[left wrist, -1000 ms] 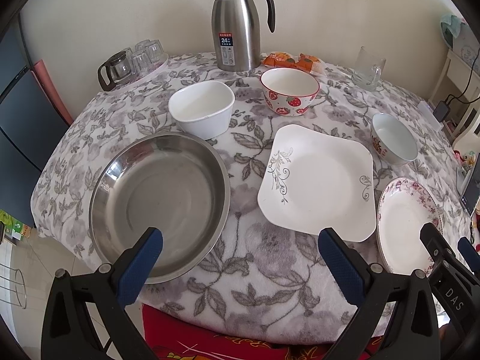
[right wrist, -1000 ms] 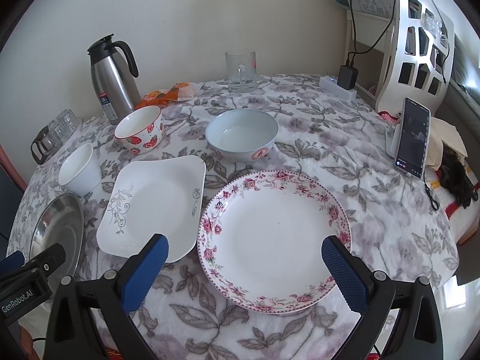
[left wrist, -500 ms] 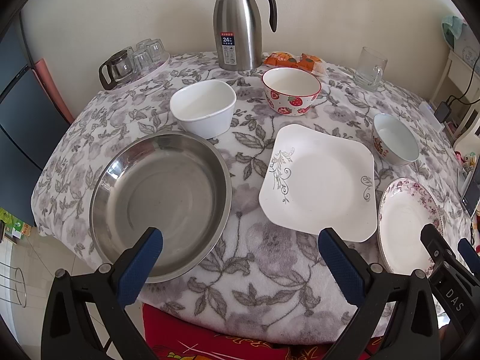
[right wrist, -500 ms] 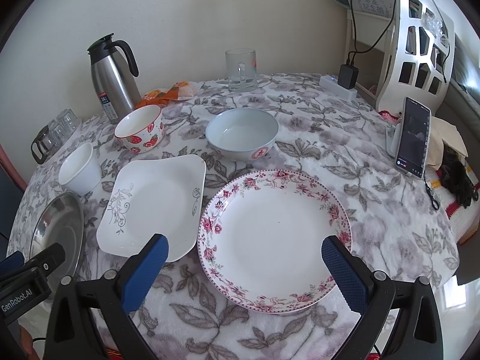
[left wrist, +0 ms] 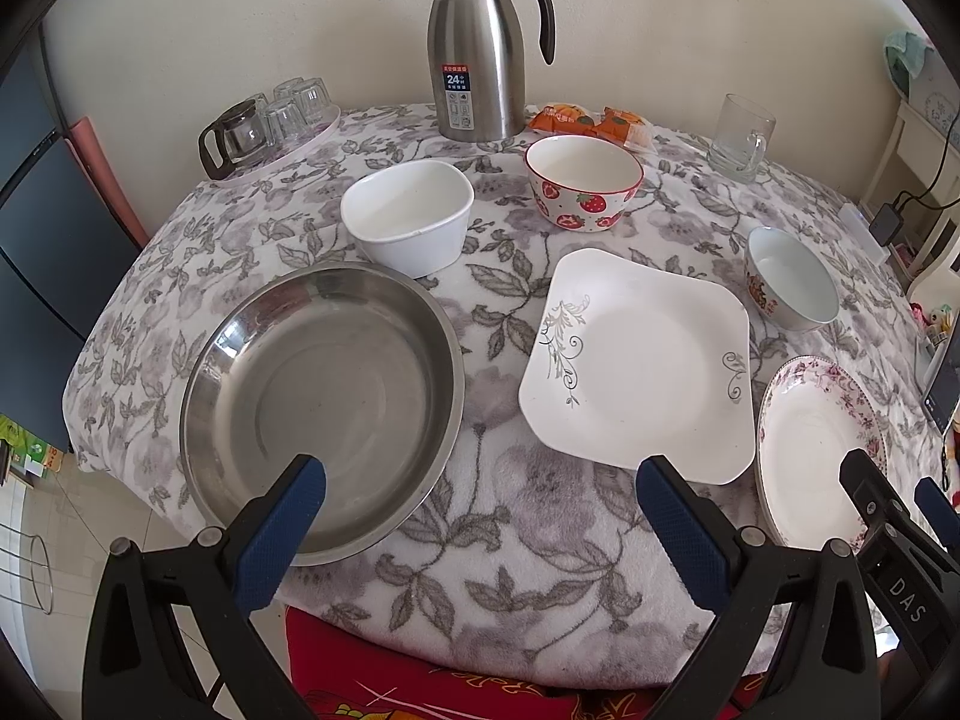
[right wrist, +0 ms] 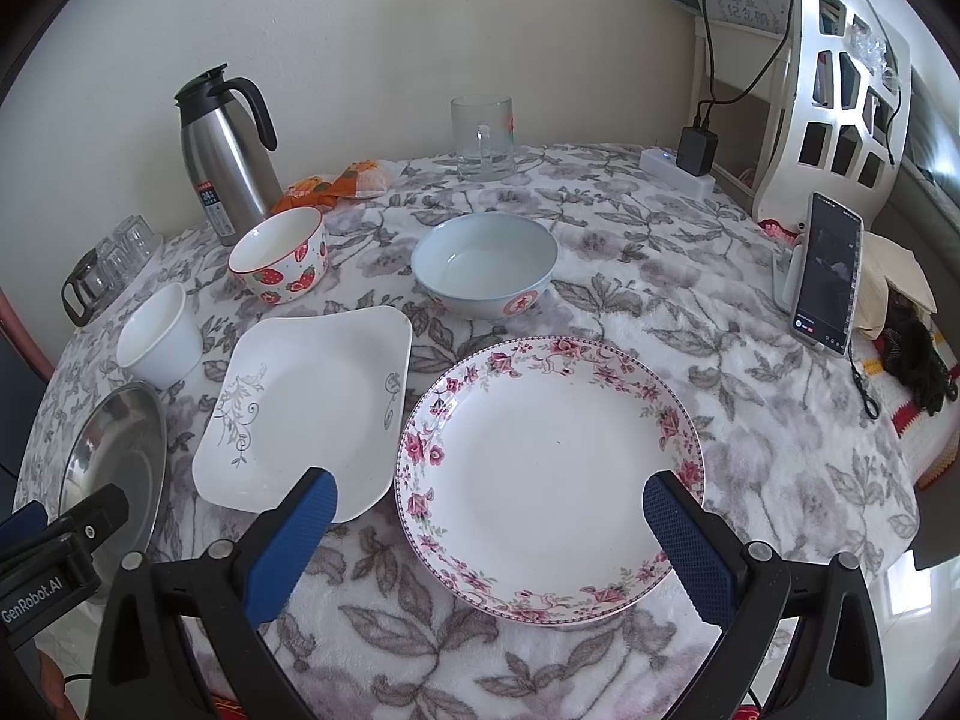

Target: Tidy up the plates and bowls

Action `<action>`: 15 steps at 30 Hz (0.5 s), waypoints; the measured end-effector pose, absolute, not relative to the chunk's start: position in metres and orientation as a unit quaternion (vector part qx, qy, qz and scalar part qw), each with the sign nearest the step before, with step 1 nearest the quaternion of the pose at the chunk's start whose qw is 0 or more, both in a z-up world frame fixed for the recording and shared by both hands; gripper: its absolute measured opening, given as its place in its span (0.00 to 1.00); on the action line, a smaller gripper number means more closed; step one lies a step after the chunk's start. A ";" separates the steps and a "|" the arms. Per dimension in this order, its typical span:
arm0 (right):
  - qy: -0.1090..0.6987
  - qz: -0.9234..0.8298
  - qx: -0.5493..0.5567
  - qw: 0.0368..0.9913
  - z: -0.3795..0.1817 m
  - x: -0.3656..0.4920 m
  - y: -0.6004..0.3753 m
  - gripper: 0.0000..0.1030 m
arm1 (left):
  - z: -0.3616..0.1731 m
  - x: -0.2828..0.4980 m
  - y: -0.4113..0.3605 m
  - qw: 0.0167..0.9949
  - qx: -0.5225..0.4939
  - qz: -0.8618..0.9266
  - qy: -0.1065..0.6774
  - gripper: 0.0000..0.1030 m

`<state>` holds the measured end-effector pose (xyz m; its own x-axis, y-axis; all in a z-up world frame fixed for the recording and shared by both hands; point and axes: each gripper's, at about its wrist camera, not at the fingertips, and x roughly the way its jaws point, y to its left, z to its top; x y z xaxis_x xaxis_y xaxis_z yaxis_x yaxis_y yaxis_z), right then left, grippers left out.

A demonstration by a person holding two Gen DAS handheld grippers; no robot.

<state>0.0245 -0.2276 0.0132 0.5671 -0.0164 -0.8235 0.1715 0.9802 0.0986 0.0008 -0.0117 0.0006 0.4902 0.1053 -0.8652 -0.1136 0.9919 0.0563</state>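
Observation:
A steel pan [left wrist: 324,408] lies front left on the flowered table. Behind it stands a white bowl [left wrist: 408,216], with a strawberry bowl [left wrist: 583,180] to its right. A square white plate [left wrist: 642,366] lies in the middle, a pale blue bowl [right wrist: 485,264] behind the round rose-rimmed plate [right wrist: 549,462]. My left gripper [left wrist: 480,474] is open and empty above the near table edge, between pan and square plate. My right gripper [right wrist: 491,489] is open and empty over the near part of the rose plate.
A steel thermos jug [left wrist: 480,54], a tray of glasses [left wrist: 270,120], orange snack packs [left wrist: 588,120] and a glass mug [left wrist: 738,138] stand along the back. A phone on a stand [right wrist: 828,276], a power strip [right wrist: 678,171] and a white shelf [right wrist: 840,78] are at the right.
The left wrist view has shifted very slightly; the right gripper and all dishes are where they were. Both grippers stay open.

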 end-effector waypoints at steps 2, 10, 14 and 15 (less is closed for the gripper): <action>0.462 -0.053 0.084 0.881 0.013 0.025 -0.228 1.00 | 0.000 0.001 -0.012 0.863 -0.004 0.063 0.501 1.00; 0.464 -0.053 0.084 0.880 0.012 0.025 -0.227 1.00 | 0.000 0.001 -0.012 0.863 -0.004 0.063 0.501 1.00; 0.465 -0.053 0.083 0.880 0.012 0.025 -0.227 1.00 | 0.000 0.001 -0.012 0.863 -0.004 0.063 0.501 1.00; 0.465 -0.053 0.083 0.880 0.012 0.025 -0.227 1.00 | 0.000 0.001 -0.012 0.863 -0.004 0.063 0.501 1.00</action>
<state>0.0254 -0.2269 0.0120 0.5616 -0.0158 -0.8272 0.1701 0.9807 0.0968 0.0006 -0.0122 0.0003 0.4906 0.1045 -0.8651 -0.1129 0.9920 0.0558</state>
